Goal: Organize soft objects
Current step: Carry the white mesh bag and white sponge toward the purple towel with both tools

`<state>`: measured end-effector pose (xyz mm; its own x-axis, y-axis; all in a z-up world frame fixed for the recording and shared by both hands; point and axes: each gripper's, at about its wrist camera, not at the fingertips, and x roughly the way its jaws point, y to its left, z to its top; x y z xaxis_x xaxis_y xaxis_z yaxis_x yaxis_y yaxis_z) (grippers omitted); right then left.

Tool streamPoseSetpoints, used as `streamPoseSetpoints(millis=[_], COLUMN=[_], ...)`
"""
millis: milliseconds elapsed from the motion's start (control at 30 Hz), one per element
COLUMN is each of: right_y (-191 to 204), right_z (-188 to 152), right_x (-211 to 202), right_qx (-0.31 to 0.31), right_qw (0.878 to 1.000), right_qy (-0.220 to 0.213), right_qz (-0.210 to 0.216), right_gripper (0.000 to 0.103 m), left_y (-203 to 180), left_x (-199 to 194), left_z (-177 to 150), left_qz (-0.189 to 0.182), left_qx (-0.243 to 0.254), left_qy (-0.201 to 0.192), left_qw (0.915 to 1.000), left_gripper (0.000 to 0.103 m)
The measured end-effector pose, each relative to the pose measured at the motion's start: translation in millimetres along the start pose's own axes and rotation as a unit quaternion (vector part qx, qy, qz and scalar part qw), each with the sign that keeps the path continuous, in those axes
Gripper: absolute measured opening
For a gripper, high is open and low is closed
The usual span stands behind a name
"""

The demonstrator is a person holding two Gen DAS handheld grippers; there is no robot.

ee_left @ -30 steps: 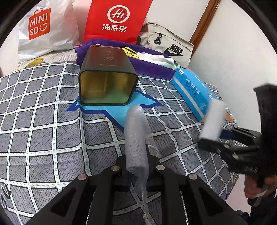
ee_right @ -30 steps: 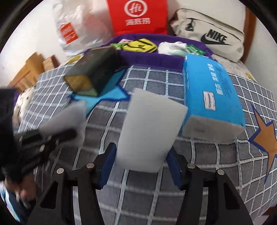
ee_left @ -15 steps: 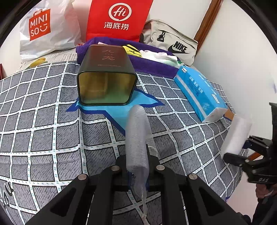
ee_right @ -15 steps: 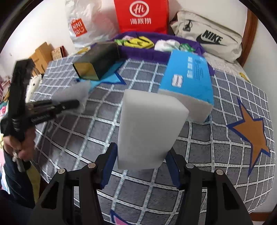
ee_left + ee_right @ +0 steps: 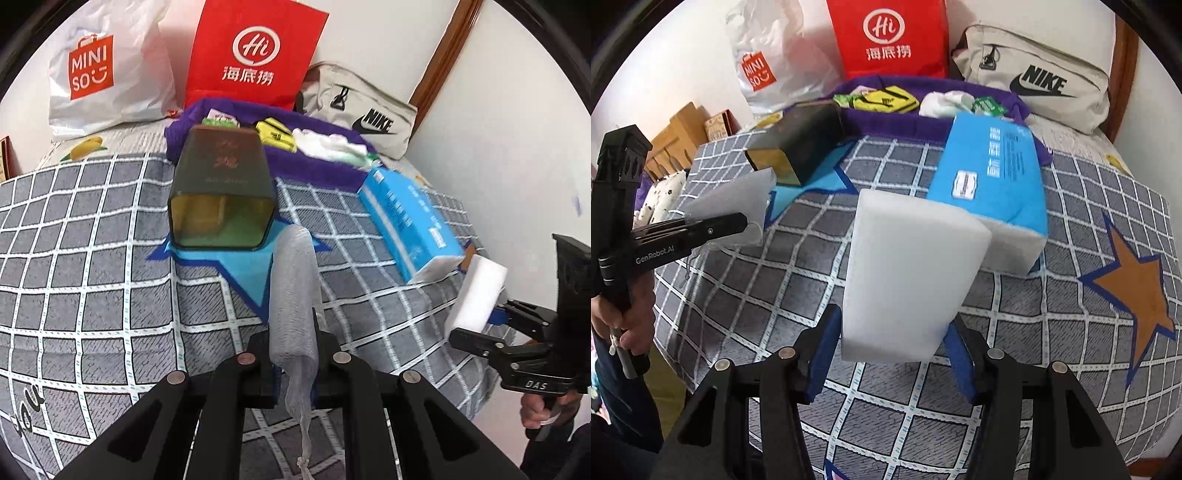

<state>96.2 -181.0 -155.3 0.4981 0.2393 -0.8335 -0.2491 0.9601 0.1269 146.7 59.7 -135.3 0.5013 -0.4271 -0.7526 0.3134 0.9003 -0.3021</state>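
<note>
Left wrist view: my left gripper pinches a white mesh bath scrubber, held above the checked bedspread and aimed at the open tin box lying on its side. My right gripper clamps a white sponge block just before the blue tissue pack. I judge both are mid-carry; next, the scrubber needs pushing straight into the tin's mouth.

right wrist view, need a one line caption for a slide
Right tongs grip a white sponge block above the checked bedspread, while the left tongs hold a mesh pouch.
</note>
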Motion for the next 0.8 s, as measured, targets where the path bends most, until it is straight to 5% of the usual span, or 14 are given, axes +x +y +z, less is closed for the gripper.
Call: streamPoseSetpoints(millis=[800], right_y=[-26], right_z=[75], right_x=[-30], right_qx=[0.008], right_qw=[0.999], right_qy=[-0.052], right_qz=[0.003], right_gripper=[0.055], left_y=[-22], left_x=[-21], left_z=[78], left_qz=[0.021], left_qx=[-0.006], left_qy=[-0.021], left_qw=[0.9995], left_gripper=[0.01])
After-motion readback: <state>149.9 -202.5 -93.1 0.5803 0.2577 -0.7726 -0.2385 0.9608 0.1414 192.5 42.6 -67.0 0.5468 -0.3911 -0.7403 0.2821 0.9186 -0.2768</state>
